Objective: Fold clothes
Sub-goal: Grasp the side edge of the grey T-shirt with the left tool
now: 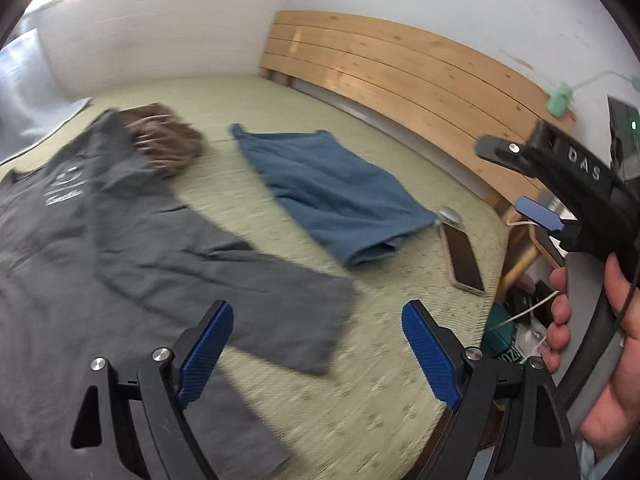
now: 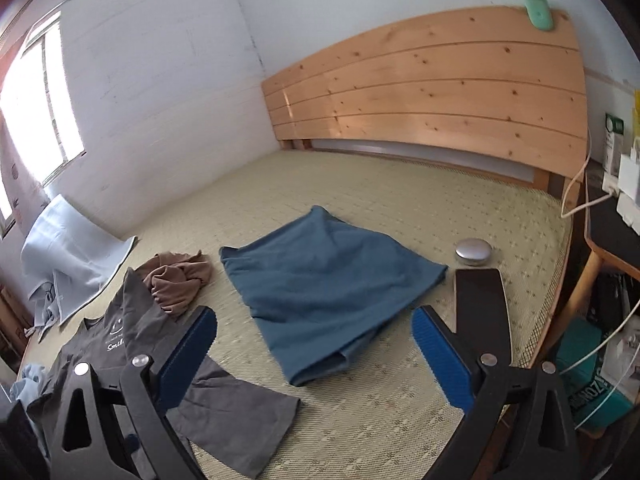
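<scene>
Three garments lay on the bed's pale green mat (image 2: 400, 208), and neither tool had hold of any of them. The grey T-shirt (image 1: 120, 248) was spread flat on the near left side, its white chest print facing up and one sleeve reaching out toward the middle of the mat. A crumpled brown garment (image 2: 176, 280) sat bunched at the shirt's far shoulder, touching it. Just beyond, in the centre of the mat, the blue garment (image 2: 332, 288) lay roughly flattened with a fold along its near edge, apart from the grey shirt.

The left gripper (image 1: 316, 356) hovered over the near sleeve of the grey shirt with its blue pads spread wide and nothing between them. The right gripper (image 2: 316, 360) stood above the mat between the grey sleeve and the blue garment, likewise gaping, its pads clear of any cloth. From the left side I could see the person's right hand (image 1: 608, 352) wrapped around the handle of that tool.

A phone (image 1: 464, 258) lay face up near the right edge of the mat, with a small round silver tin (image 2: 474, 252) just past it, both beside the blue garment's right corner. A wooden headboard (image 2: 440, 92) ran along the far end, a mint-green clip lamp (image 2: 538, 4) fixed on its top. Against the left wall leaned what looked like a light blue shirt (image 2: 68, 248), though the blur there made it hard to be sure.
</scene>
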{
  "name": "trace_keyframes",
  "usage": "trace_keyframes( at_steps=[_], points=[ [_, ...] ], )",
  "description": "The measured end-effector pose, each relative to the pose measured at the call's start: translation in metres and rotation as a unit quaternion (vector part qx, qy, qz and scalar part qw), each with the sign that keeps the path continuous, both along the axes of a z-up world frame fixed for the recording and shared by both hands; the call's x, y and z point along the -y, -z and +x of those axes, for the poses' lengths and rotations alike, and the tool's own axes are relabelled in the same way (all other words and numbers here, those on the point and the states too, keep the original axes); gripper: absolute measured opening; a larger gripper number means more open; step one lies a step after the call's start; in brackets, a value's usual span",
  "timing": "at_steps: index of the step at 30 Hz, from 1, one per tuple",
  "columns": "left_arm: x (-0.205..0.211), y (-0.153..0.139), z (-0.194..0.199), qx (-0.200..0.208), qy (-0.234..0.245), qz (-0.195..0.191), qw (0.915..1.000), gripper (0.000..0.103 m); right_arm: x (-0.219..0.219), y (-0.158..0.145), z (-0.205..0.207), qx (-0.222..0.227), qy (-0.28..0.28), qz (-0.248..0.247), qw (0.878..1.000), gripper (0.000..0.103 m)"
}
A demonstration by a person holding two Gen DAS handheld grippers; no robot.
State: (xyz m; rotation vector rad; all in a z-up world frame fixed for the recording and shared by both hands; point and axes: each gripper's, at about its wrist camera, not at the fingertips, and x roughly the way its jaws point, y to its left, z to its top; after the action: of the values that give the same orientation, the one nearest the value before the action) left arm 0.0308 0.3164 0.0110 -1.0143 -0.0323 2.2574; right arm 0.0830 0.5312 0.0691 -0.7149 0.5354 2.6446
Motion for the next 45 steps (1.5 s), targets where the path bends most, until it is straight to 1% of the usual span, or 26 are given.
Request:
trace_keyframes(
  at_steps=[3, 6, 8, 11, 13, 17, 20, 23, 25, 26, 27, 28, 34, 36, 38, 40, 41, 42, 43, 44, 45],
  points=[
    [-0.032, 0.010, -0.004, -0.007, 0.016, -0.018, 0.9997, 0.089, -0.003, -0.001, 0.000, -0.004, 0.000, -0.006, 1.000, 0.100],
    [-0.052, 0.022, -0.009, -0.007, 0.024, -0.039, 0.9989, 0.089, -0.005, -0.002, 0.000, -0.004, 0.001, -0.005, 1.000, 0.100],
    [-0.062, 0.031, -0.015, -0.007, 0.022, -0.057, 0.9981, 0.089, -0.005, 0.000, -0.004, 0.007, 0.003, 0.008, 1.000, 0.100],
    [-0.073, 0.043, -0.023, -0.004, 0.014, -0.078, 0.9969, 0.089, -0.009, 0.007, -0.008, 0.041, 0.011, 0.029, 0.999, 0.100],
    [-0.084, 0.050, -0.027, -0.005, 0.012, -0.092, 0.9957, 0.089, -0.017, 0.012, -0.007, 0.050, 0.019, 0.022, 0.998, 0.100],
    [-0.096, 0.062, -0.033, 0.003, 0.015, -0.101, 0.9948, 0.089, -0.030, 0.019, -0.003, 0.056, 0.030, 0.009, 0.998, 0.100],
    [-0.106, 0.069, -0.036, 0.002, 0.016, -0.116, 0.9931, 0.086, -0.037, 0.021, 0.000, 0.055, 0.033, -0.002, 0.998, 0.100],
    [-0.114, 0.074, -0.040, 0.001, 0.017, -0.134, 0.9908, 0.076, -0.041, 0.022, 0.002, 0.053, 0.033, -0.010, 0.998, 0.100],
    [-0.118, 0.079, -0.043, 0.002, 0.016, -0.147, 0.9890, 0.066, -0.043, 0.022, 0.002, 0.052, 0.032, -0.014, 0.998, 0.100],
    [-0.120, 0.081, -0.044, 0.003, 0.016, -0.153, 0.9881, 0.064, -0.043, 0.022, 0.002, 0.052, 0.032, -0.015, 0.998, 0.100],
    [-0.120, 0.083, -0.046, 0.007, 0.015, -0.155, 0.9877, 0.059, -0.044, 0.022, 0.002, 0.051, 0.032, -0.018, 0.998, 0.100],
    [-0.121, 0.086, -0.047, 0.011, 0.014, -0.158, 0.9873, 0.056, -0.045, 0.023, 0.002, 0.051, 0.032, -0.019, 0.998, 0.100],
    [-0.128, 0.088, -0.047, -0.005, 0.023, -0.179, 0.9836, 0.056, -0.049, 0.024, 0.004, 0.048, 0.034, -0.029, 0.998, 0.100],
    [-0.130, 0.088, -0.046, -0.010, 0.024, -0.186, 0.9822, 0.051, -0.050, 0.024, 0.004, 0.048, 0.034, -0.030, 0.998, 0.100],
    [-0.131, 0.089, -0.046, -0.011, 0.026, -0.183, 0.9827, 0.047, -0.050, 0.024, 0.005, 0.047, 0.034, -0.031, 0.998, 0.100],
    [-0.131, 0.088, -0.046, -0.015, 0.027, -0.185, 0.9822, 0.035, -0.051, 0.024, 0.005, 0.047, 0.034, -0.032, 0.998, 0.100],
    [-0.131, 0.088, -0.046, -0.016, 0.029, -0.185, 0.9821, 0.034, -0.051, 0.024, 0.005, 0.047, 0.034, -0.033, 0.998, 0.100],
    [-0.131, 0.088, -0.046, -0.016, 0.031, -0.186, 0.9820, 0.029, -0.052, 0.024, 0.005, 0.047, 0.034, -0.033, 0.998, 0.100],
    [-0.130, 0.088, -0.047, -0.016, 0.031, -0.186, 0.9819, 0.022, -0.052, 0.024, 0.005, 0.047, 0.033, -0.034, 0.998, 0.100],
    [-0.129, 0.087, -0.048, -0.014, 0.033, -0.185, 0.9821, 0.020, -0.052, 0.024, 0.005, 0.046, 0.033, -0.035, 0.998, 0.100],
    [-0.128, 0.087, -0.050, -0.012, 0.034, -0.183, 0.9824, 0.015, -0.052, 0.024, 0.005, 0.046, 0.032, -0.036, 0.998, 0.100]
  ],
)
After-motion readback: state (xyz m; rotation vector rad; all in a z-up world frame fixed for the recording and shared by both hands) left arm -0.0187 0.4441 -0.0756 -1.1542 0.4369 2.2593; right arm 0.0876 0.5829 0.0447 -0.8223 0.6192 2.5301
